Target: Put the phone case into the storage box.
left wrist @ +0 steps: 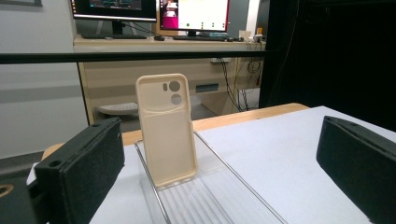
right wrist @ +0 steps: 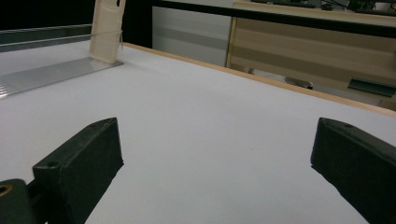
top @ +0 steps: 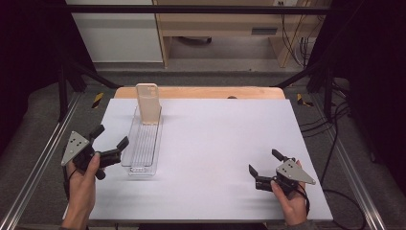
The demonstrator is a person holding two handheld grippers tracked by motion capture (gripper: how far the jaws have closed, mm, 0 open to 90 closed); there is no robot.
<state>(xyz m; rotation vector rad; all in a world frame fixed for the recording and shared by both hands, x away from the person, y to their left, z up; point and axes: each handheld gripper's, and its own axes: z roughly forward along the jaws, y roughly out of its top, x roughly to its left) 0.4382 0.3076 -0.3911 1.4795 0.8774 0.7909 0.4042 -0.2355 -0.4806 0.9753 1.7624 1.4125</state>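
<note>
the left gripper (top: 111,141) is held with its jaws spread wide and empty, just beside the near end of the clear tray (top: 135,158), and is aimed along the tray's length. straight ahead of those jaws, at the tray's far end, the beige phone case (left wrist: 166,130) is stood upright, its long axis vertical and its camera cutouts at the top. the right gripper (top: 265,161), likewise spread and empty, is held well apart over bare table, so the left is judged the nearer for a reach.

Beige phone case (left wrist: 166,130) stands upright at far end of clear ribbed tray (top: 142,143), camera cutouts uppermost, apparently leaning on end wall.
</note>
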